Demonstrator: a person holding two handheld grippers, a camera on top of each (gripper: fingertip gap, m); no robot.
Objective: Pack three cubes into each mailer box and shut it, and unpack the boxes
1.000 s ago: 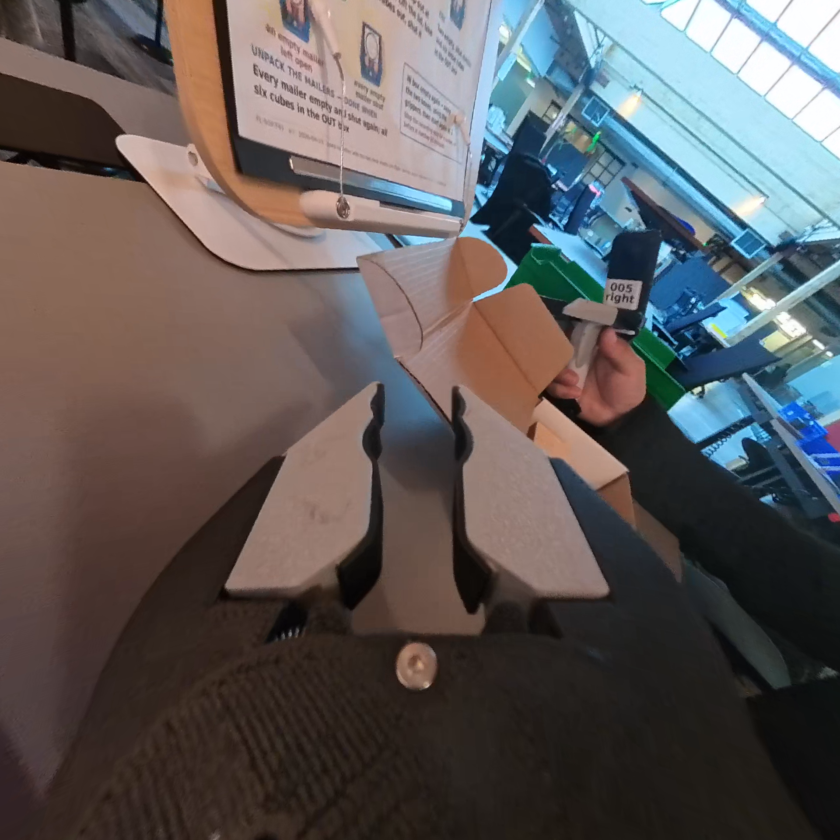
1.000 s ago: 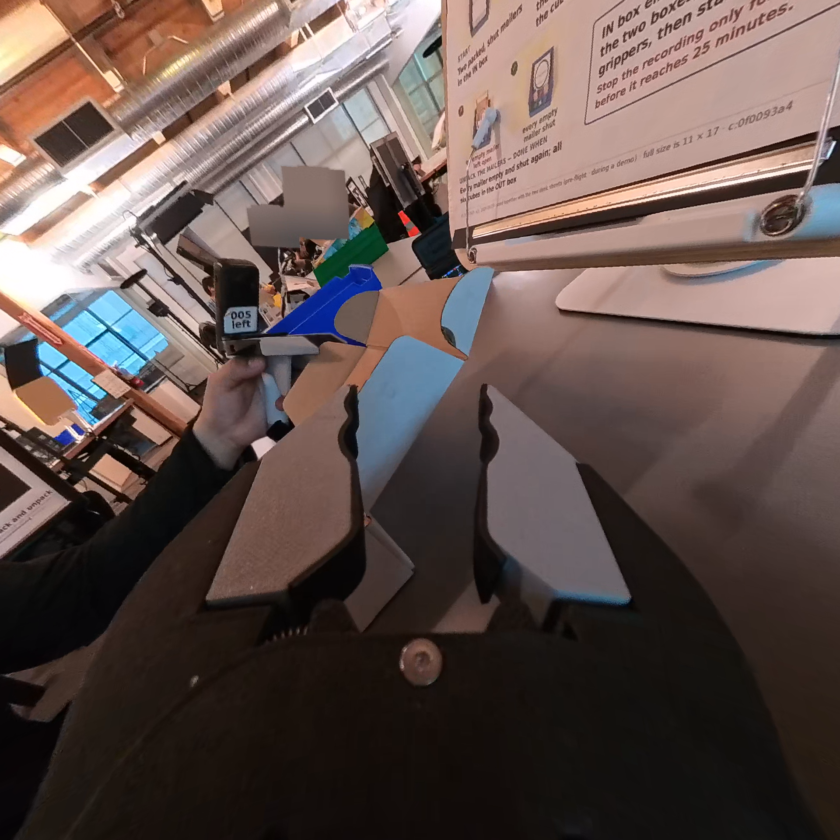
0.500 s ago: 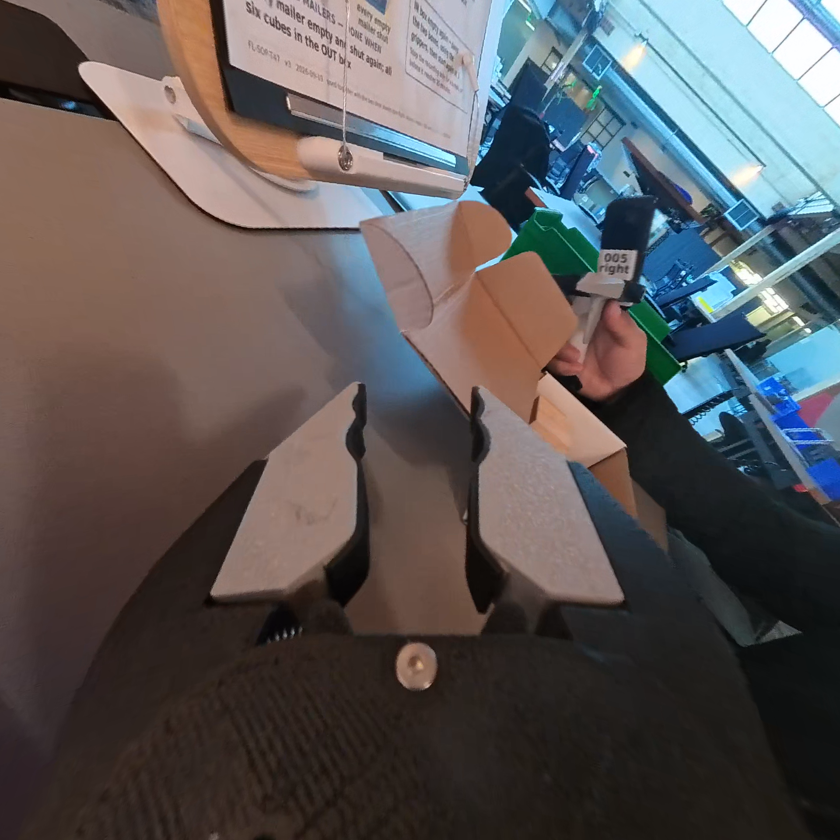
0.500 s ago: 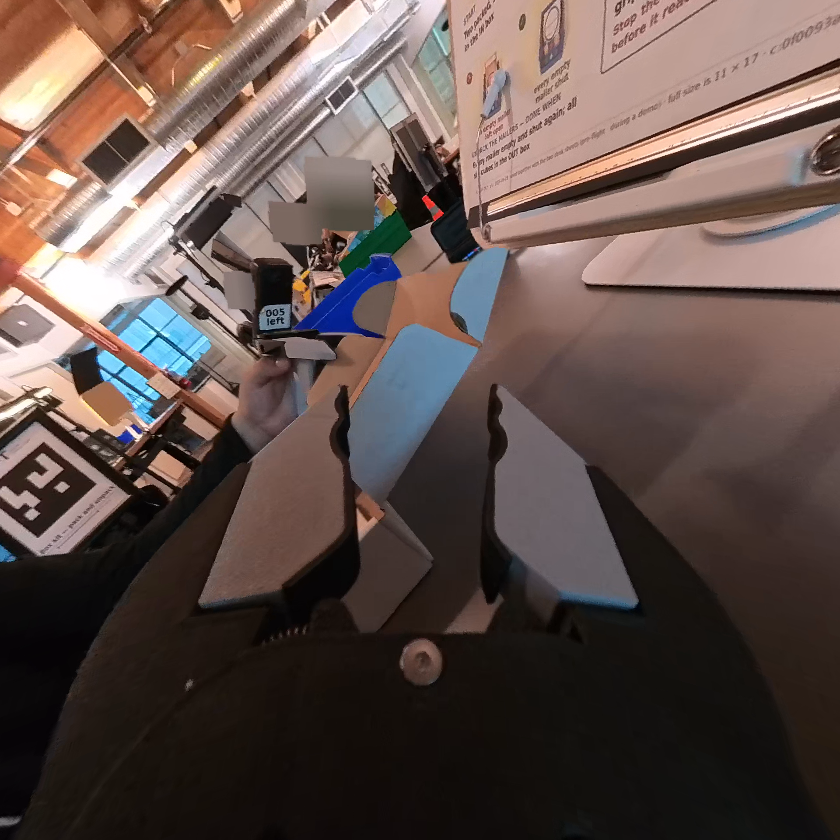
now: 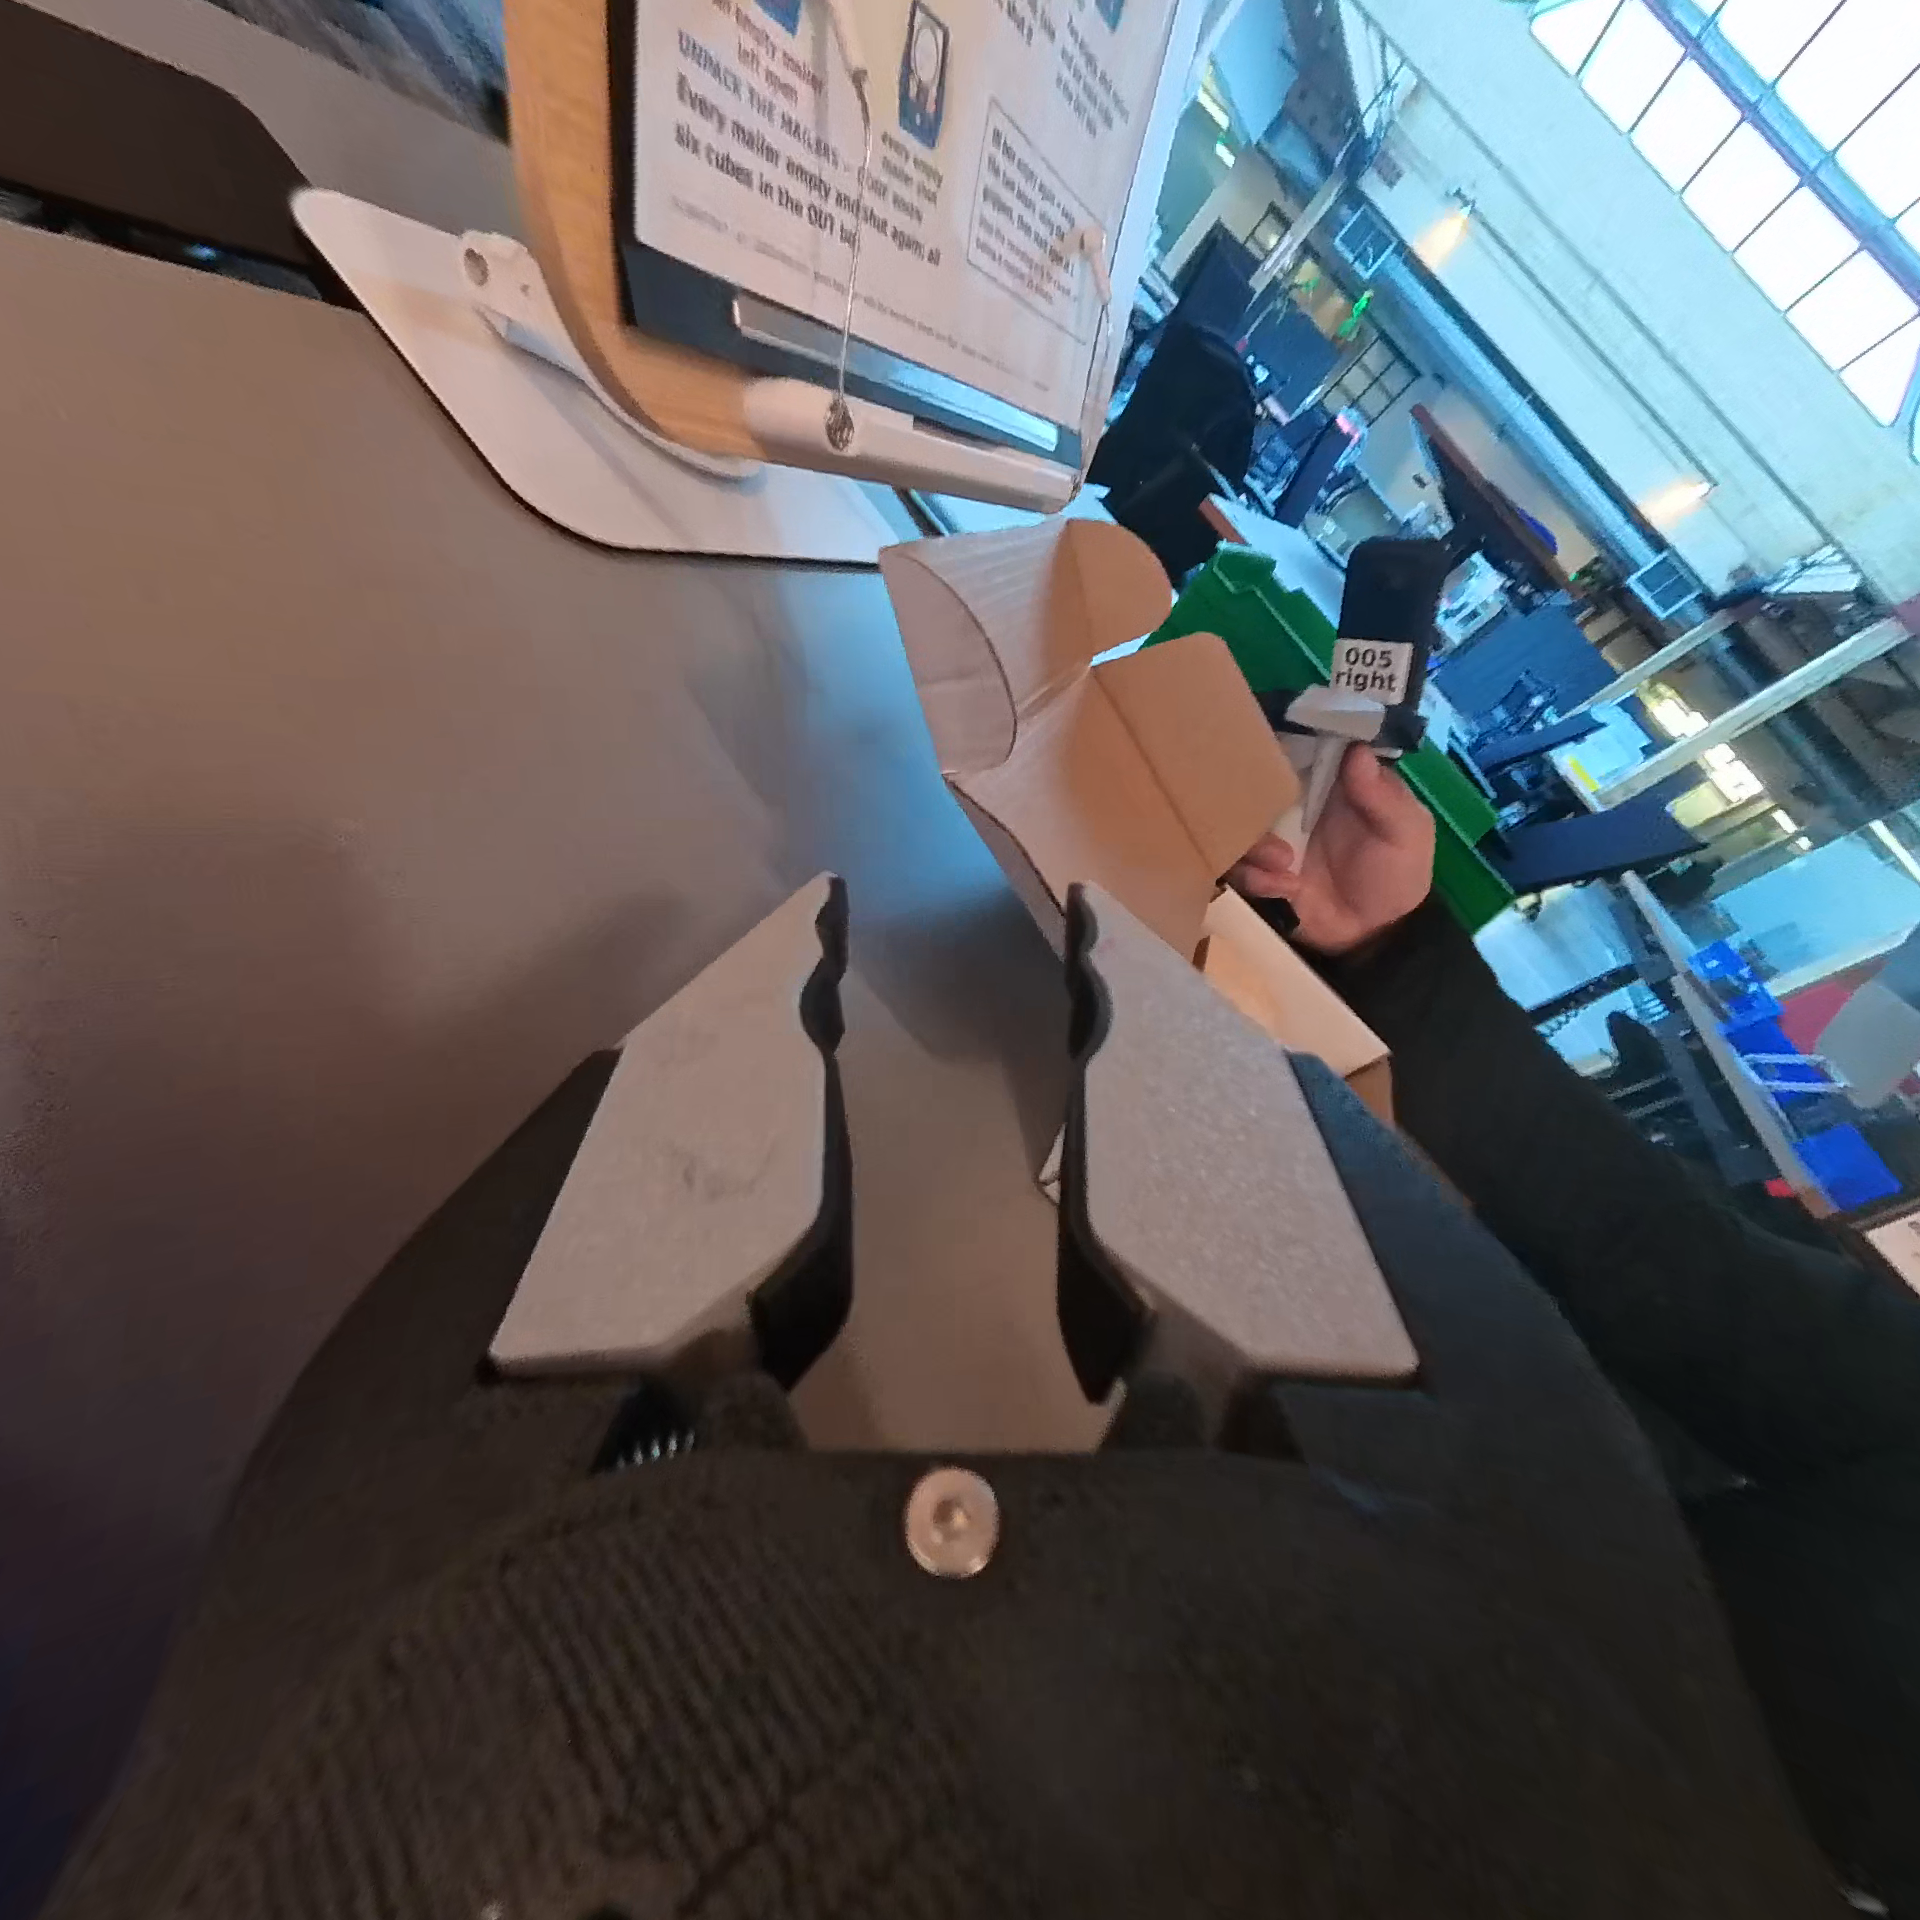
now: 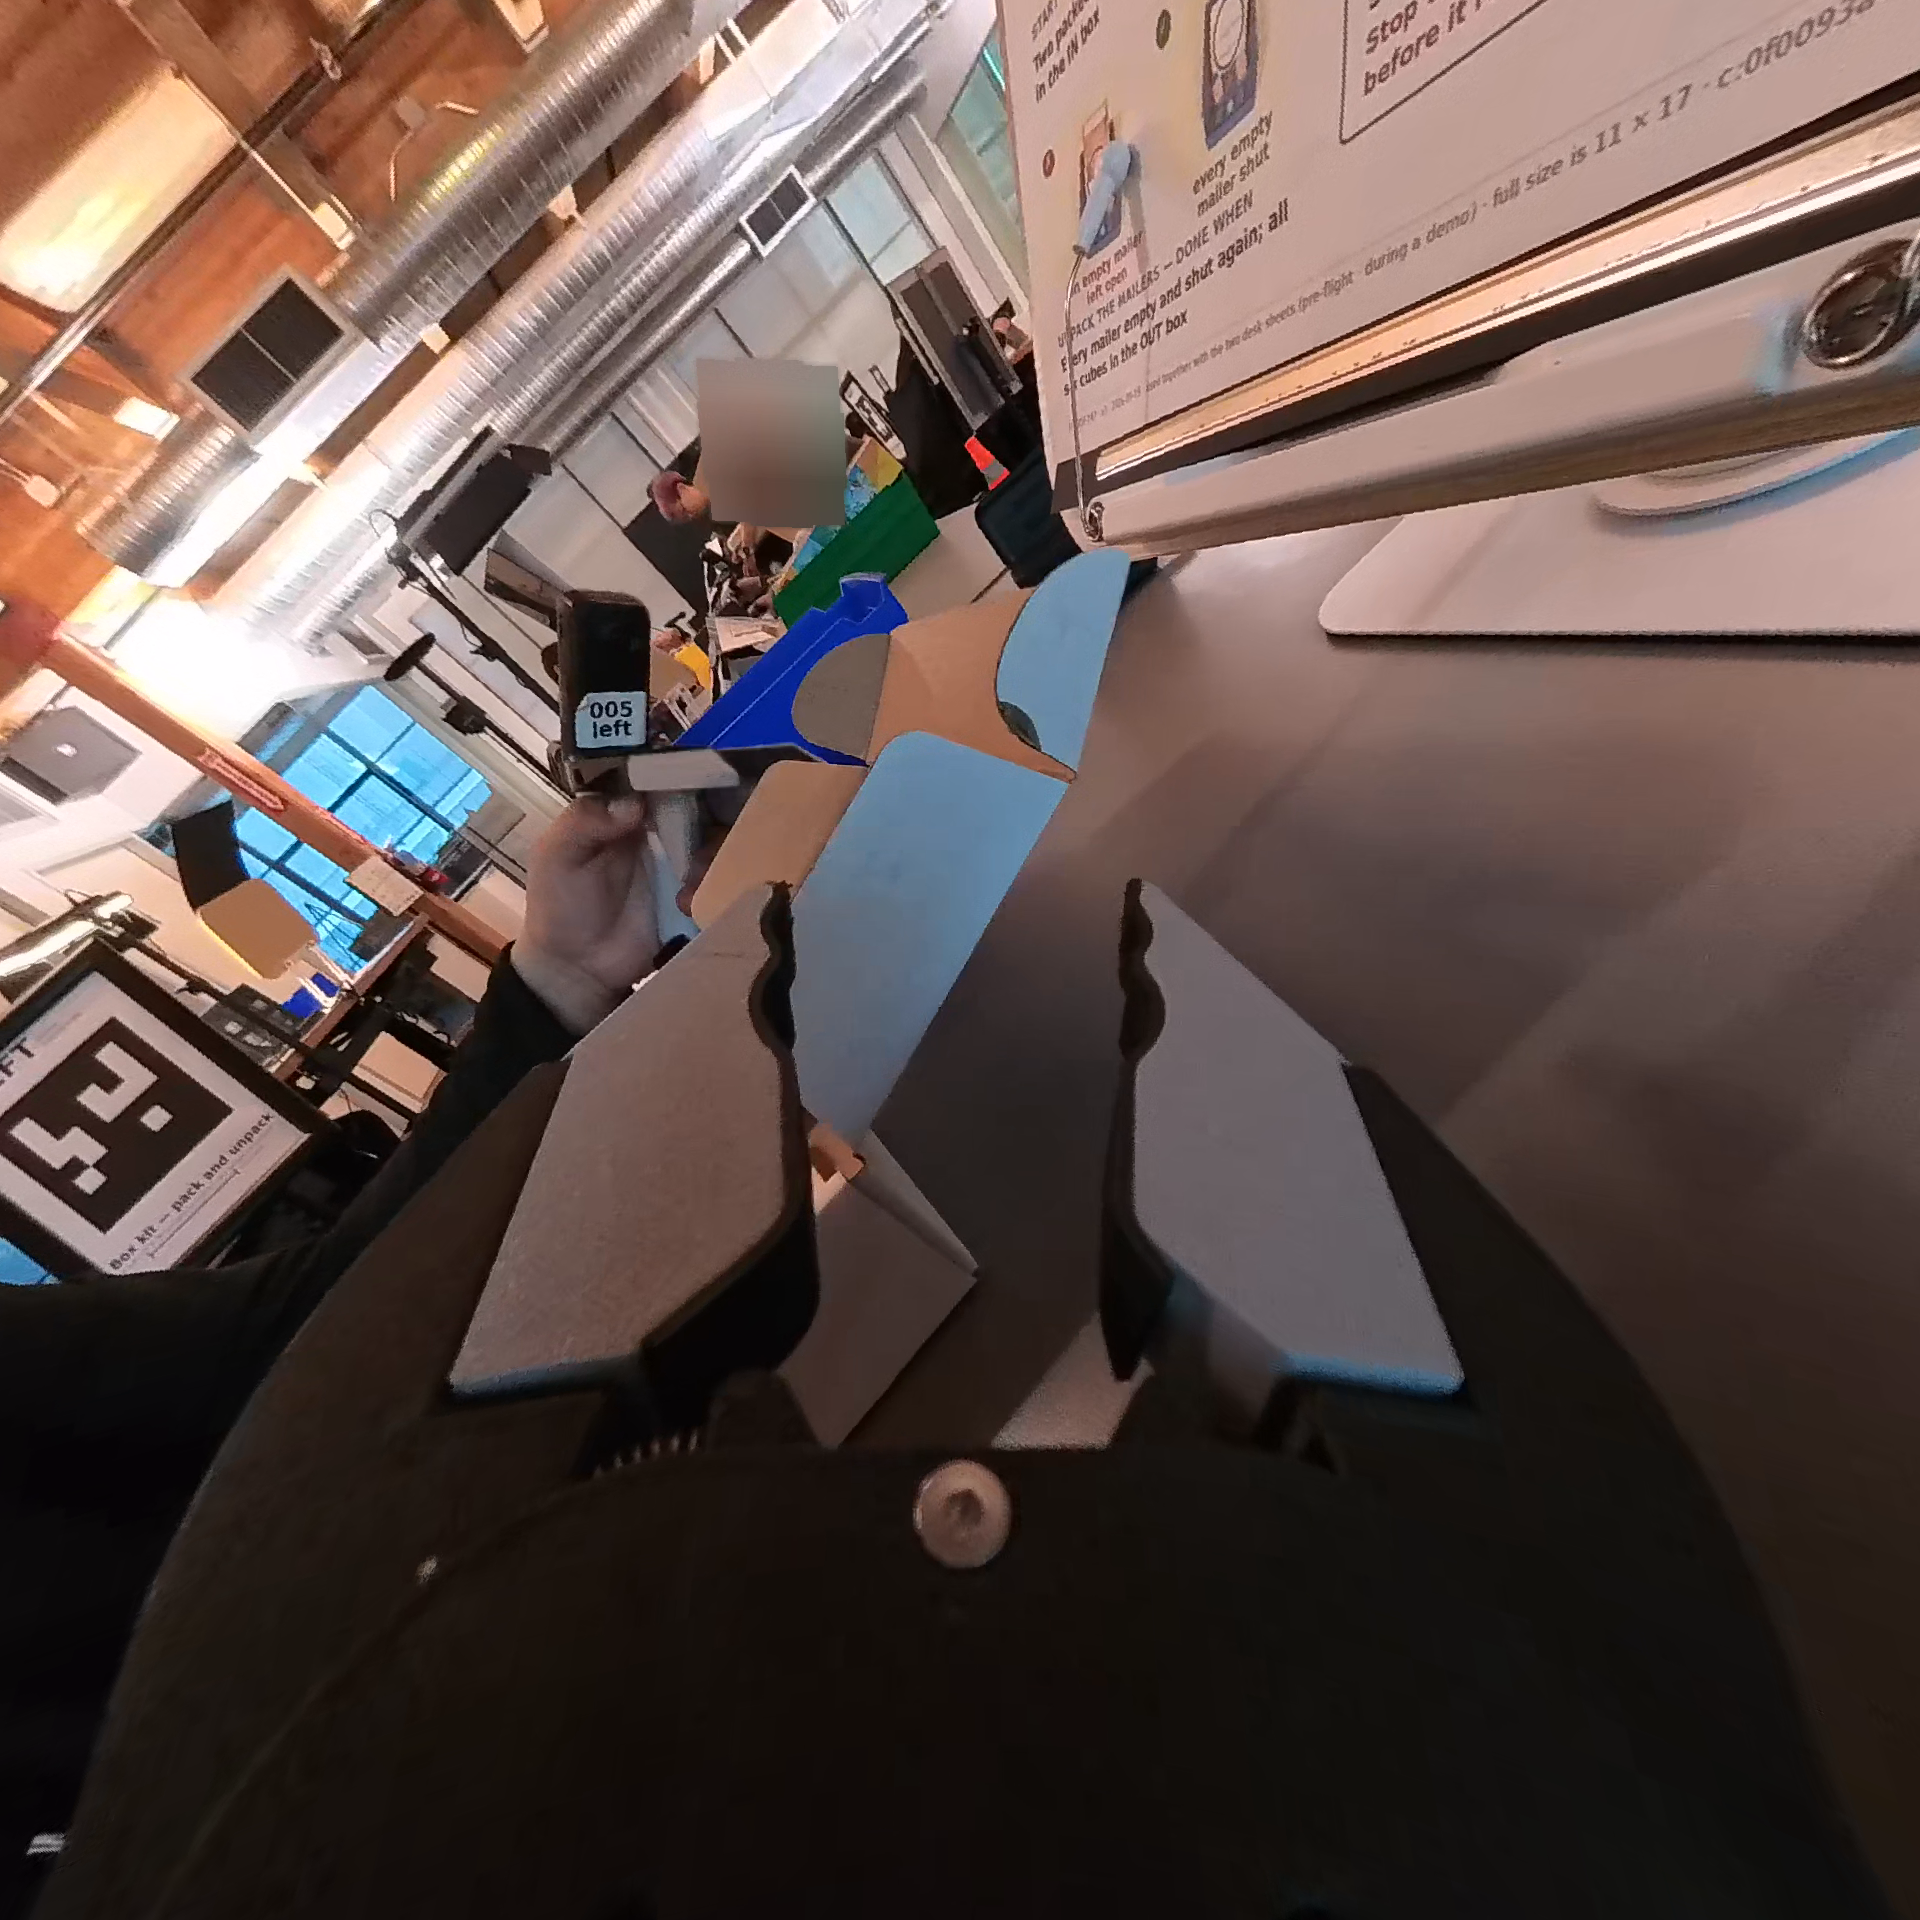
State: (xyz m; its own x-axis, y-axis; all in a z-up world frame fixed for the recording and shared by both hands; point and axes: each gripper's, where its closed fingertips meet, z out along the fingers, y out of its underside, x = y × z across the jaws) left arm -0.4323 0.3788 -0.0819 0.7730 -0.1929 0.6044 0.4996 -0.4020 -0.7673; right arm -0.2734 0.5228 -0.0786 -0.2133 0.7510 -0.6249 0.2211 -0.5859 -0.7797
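Observation:
A brown cardboard mailer box stands open on the grey table, its lid and flaps raised. No cubes show. My left gripper is open and empty, low over the table just left of the box, with its right finger beside the box's near wall. My right gripper is open on the other side of the same box; the box's near corner lies between its fingers, close to the left one. Each view shows the other gripper's handle held in a hand behind the lid.
A white-based sign stand with a printed sheet stands at the back of the table, also in the right wrist view. A green bin lies beyond the box, a blue bin on the other side. A person stands in the background. Tip to tip, the grippers are about 20 cm apart.
Both grippers' jaws have opened wider. Both cameras shifted slightly beside the box. The box lid has stayed raised.

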